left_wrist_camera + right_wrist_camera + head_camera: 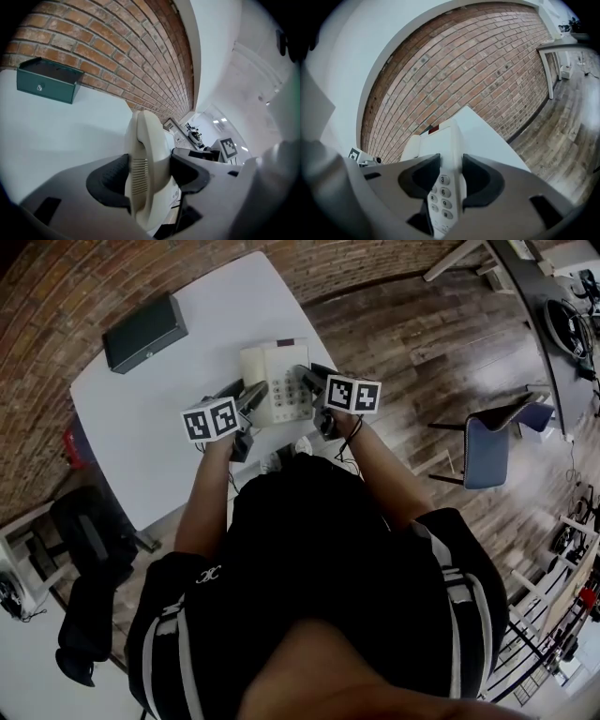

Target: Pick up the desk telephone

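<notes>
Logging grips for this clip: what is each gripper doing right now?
Left gripper: closed on the desk telephone, handset side.
Right gripper: closed on the desk telephone, keypad side.

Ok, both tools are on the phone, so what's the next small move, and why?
Probably raise both tools together, straight up and level. The left tool clamps the phone on its handset side and the right tool clamps its keypad edge, so uneven lifting could tilt it or twist it loose.

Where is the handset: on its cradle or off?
On its cradle: head view shows the handset seated along one side of the telephone, where the left gripper clamps.
</notes>
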A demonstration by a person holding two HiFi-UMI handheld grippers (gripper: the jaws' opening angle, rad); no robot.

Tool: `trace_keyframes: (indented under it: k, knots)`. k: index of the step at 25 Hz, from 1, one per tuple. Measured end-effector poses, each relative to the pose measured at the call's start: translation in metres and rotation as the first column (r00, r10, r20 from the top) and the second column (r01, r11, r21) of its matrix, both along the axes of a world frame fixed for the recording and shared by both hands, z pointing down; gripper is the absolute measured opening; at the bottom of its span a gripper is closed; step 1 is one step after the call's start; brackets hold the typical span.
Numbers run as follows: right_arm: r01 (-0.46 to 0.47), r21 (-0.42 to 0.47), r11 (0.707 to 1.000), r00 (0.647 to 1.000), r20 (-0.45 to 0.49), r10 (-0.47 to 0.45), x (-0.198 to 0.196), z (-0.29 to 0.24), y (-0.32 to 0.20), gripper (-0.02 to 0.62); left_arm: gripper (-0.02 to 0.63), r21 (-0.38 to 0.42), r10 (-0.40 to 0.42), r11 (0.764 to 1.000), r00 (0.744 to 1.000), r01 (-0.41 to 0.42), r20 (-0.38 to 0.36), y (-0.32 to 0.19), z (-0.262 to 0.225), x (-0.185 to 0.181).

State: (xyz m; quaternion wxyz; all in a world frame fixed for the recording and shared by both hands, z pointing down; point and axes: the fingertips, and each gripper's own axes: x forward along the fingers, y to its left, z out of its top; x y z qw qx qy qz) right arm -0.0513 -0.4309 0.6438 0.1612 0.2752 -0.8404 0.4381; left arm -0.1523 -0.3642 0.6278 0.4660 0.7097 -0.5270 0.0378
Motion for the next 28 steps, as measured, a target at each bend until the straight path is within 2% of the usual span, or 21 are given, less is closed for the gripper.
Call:
trace_keyframes:
  k: [5,13,20,28]
  knots:
    - [-0.003,0.065,0.998,0.999,0.038,0.001,-0.004,-0.034,-0.003,0.132,0.282,0.081,-0.013,0.997,1.0,0.011,0.025,-0.002,-0.036,-0.003]
    - [-0.019,0.189,0.982,0.997,0.076,0.005,-0.013,-0.097,-0.01,0.132,0.282,0.212,-0.012,0.977,0.996,-0.008,0.094,-0.007,-0.093,-0.011]
    - [-0.03,0.302,0.953,0.992,0.129,-0.01,-0.02,-0.158,-0.011,0.132,0.282,0.334,-0.037,0.942,0.987,-0.018,0.159,-0.006,-0.152,-0.016]
    - [-0.031,0.446,0.895,0.987,0.153,-0.042,-0.027,-0.227,-0.013,0.132,0.282,0.456,-0.09,0.89,0.983,0.007,0.161,-0.004,-0.212,-0.021]
